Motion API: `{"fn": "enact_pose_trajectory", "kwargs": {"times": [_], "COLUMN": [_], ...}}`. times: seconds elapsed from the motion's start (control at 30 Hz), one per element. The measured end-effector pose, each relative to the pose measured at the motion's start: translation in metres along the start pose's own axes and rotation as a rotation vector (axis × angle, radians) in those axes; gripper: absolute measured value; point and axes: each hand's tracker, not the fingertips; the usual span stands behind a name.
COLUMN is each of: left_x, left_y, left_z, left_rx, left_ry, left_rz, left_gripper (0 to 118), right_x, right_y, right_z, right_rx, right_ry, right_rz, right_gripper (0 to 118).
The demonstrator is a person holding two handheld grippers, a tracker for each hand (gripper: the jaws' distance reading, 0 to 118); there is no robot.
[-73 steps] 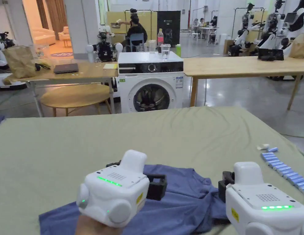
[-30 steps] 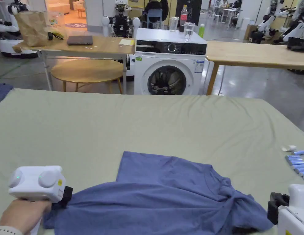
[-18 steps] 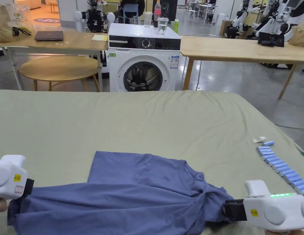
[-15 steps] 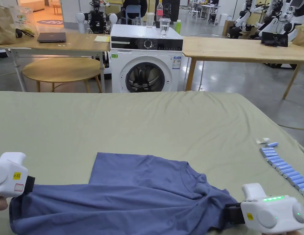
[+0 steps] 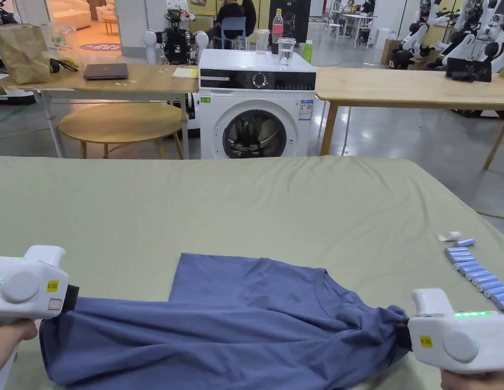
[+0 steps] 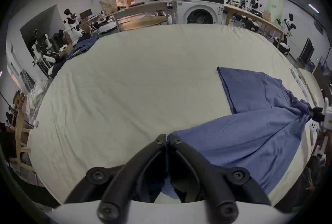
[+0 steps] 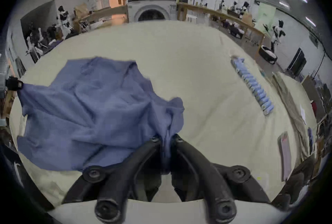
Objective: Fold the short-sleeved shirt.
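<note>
— Where is the blue shirt (image 5: pixel 235 325)?
— Stretched across our green-sheeted worktop (image 5: pixel 246 213), near edge.
— And our tools?
— The left tool (image 6: pixel 168 140) is clamped on one end, the right tool (image 7: pixel 166 138) pinching bunched cloth at the other.

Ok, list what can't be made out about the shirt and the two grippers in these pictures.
- Shirt: its near edge is cut off by the bottom of the head view.
- Left gripper: in the head view its white housing hides the jaws.
- Right gripper: the right gripper view is motion-blurred, and bunched cloth hides which part of the shirt it holds.
- Sleeves: lost in folds, head view.
</note>
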Motion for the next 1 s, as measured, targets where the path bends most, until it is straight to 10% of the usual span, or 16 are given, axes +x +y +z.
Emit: {"fn": "enact_pose_trajectory", "kwargs": {"times": [0.3, 1.0], "left_x": [-0.047, -0.107], "left_y": [0.037, 0.237], "left_z": [0.082, 0.219], "left_rx": [0.199, 0.677], "left_ry": [0.078, 0.259], "left_rz": [-0.02, 0.089], "left_gripper": [0, 0], "right_x": [-0.032, -0.054], "right_y": [0.103, 0.318], "right_z": [0.111, 0.227], "right_rx": [0.323, 0.74], "right_ry": [-0.037, -0.145], "right_rz": [0.068, -0.067], "right_gripper": [6, 6]}}
